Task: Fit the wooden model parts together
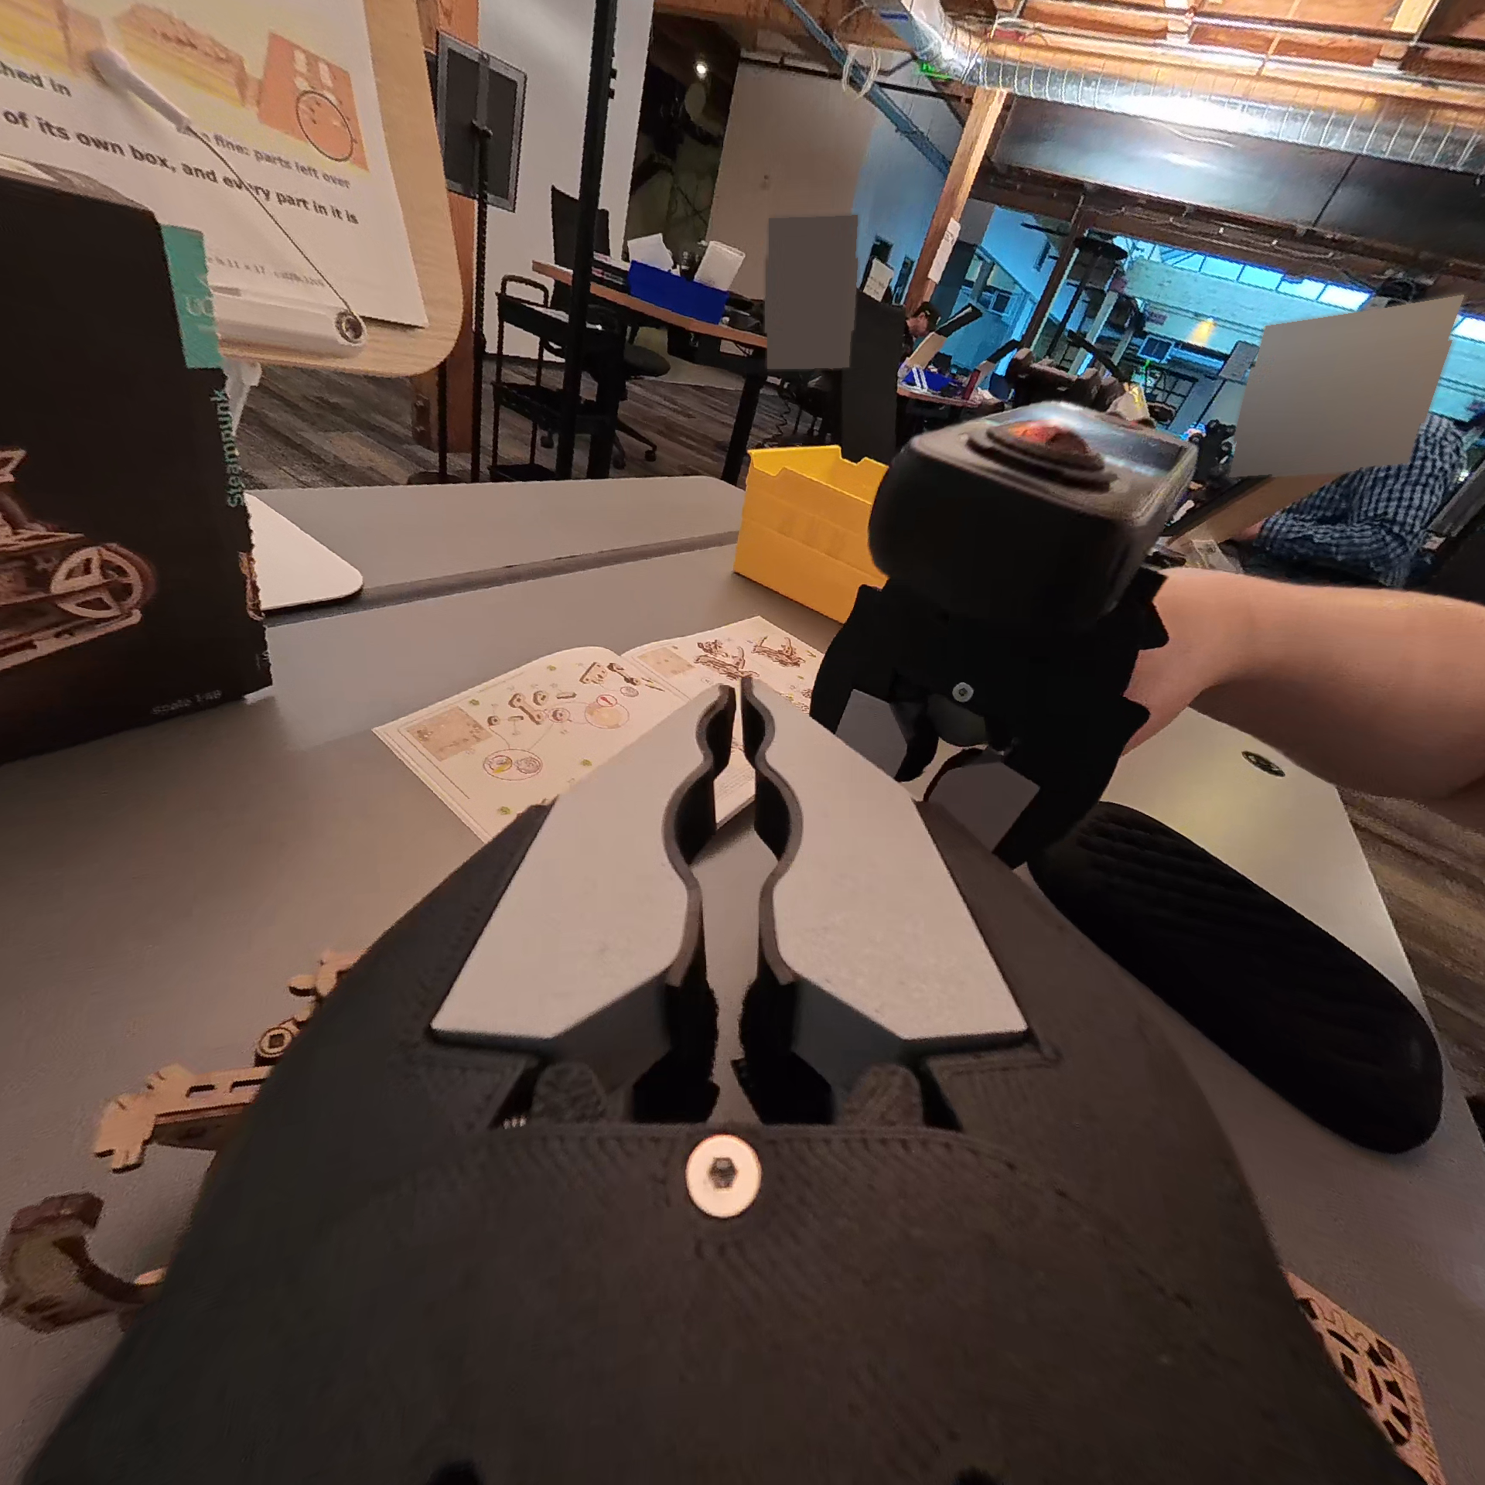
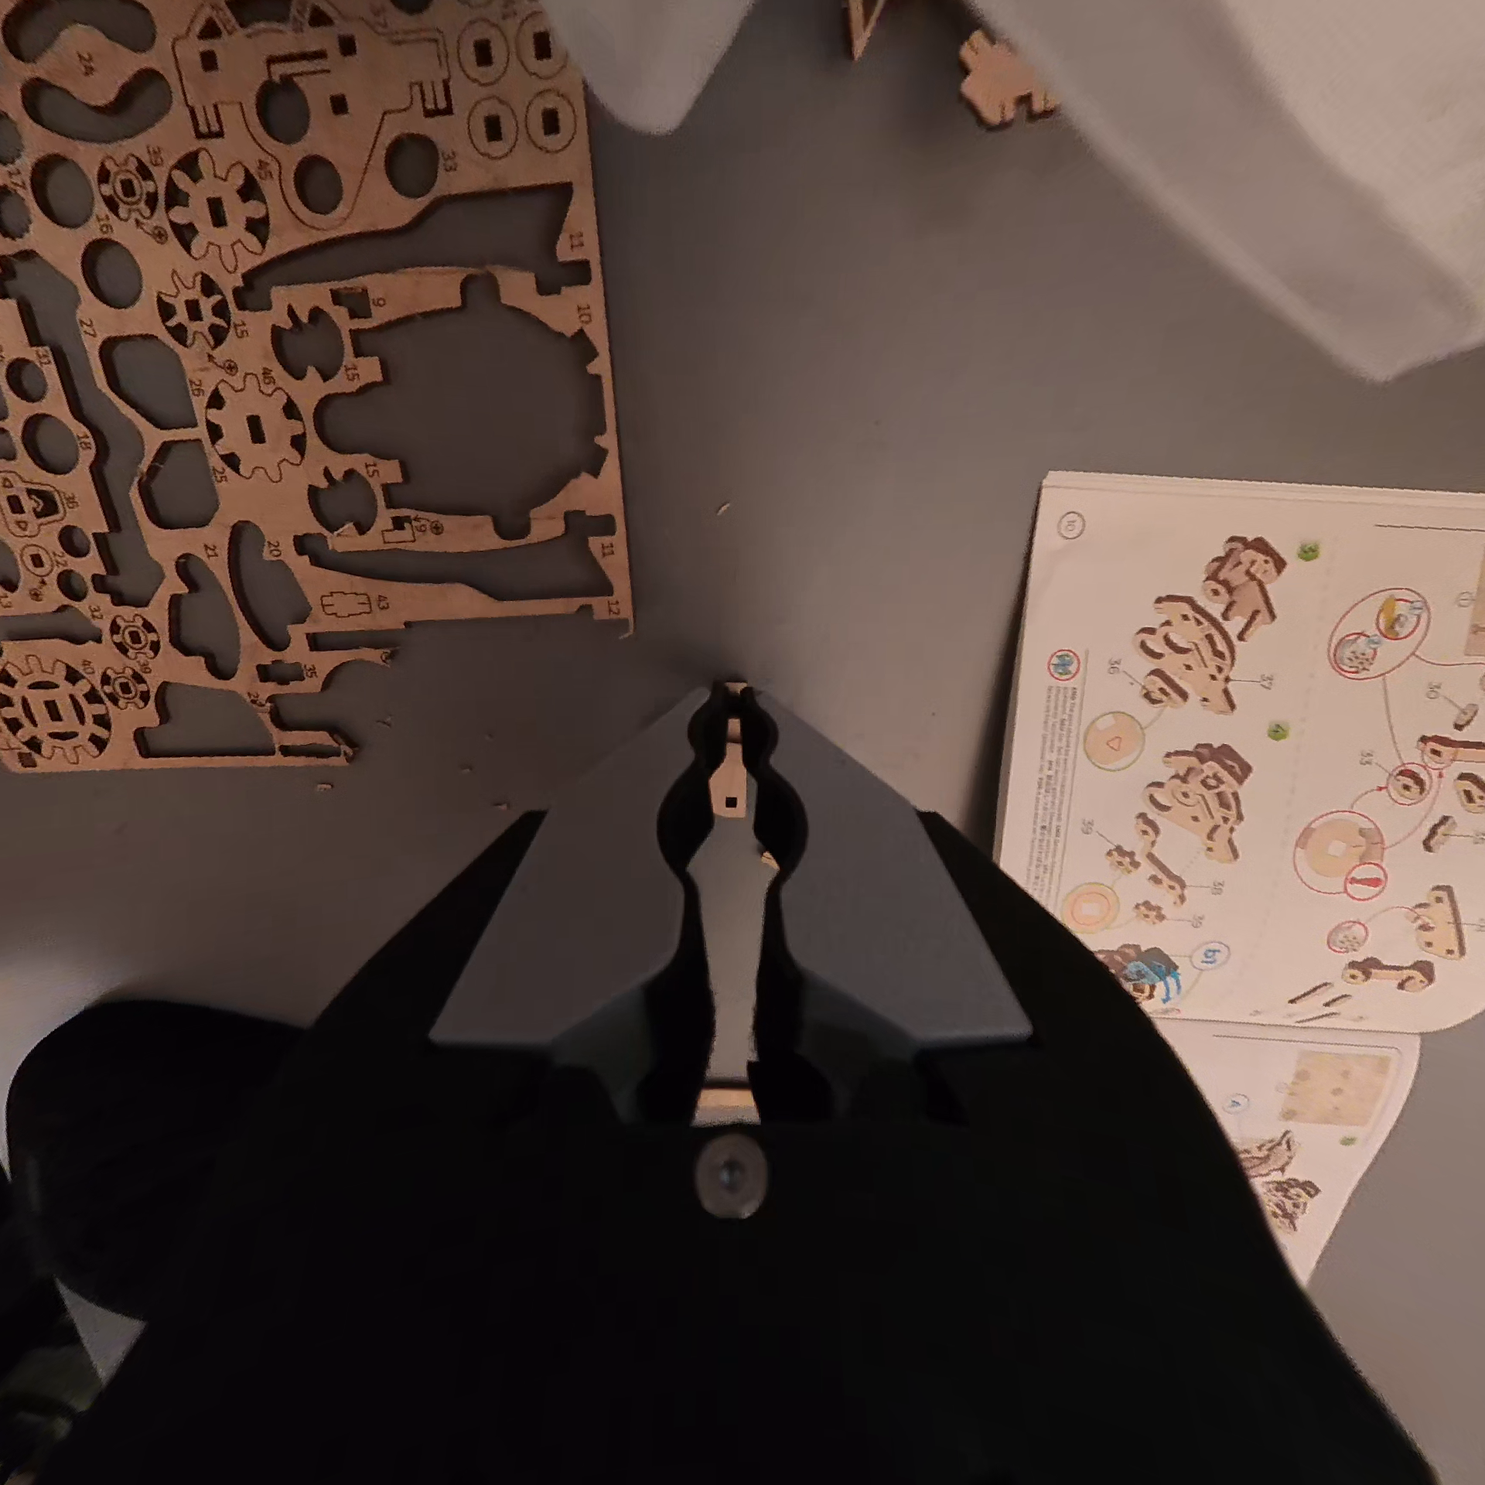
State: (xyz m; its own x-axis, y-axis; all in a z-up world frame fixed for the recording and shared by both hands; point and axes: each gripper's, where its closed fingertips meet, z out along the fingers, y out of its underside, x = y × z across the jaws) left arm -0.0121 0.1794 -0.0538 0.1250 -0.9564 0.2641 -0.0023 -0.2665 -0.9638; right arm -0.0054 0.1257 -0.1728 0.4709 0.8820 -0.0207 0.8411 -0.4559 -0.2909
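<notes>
My right gripper [image 2: 733,697] points down at the grey table [image 2: 844,362] and is shut on a small flat wooden part [image 2: 730,791] with a square hole. The part runs along the gap between the fingers. A laser-cut wooden sheet [image 2: 305,386] with many parts punched out lies to the upper left. My left gripper [image 1: 738,697] is held low over the table, shut and empty. It faces the right gripper [image 1: 956,771], which hangs over the table just beyond it to the right. Loose wooden parts [image 1: 185,1101] lie at the left gripper's left side.
An open instruction booklet [image 2: 1245,763] lies right of my right gripper and also shows in the left wrist view [image 1: 546,723]. A ribbed black pad [image 1: 1245,972], a yellow bin [image 1: 803,530] and a dark model box [image 1: 120,482] stand around. A pale blurred shape [image 2: 1245,161] crosses the top. Spacing between my two grippers at the tips: around 12 cm.
</notes>
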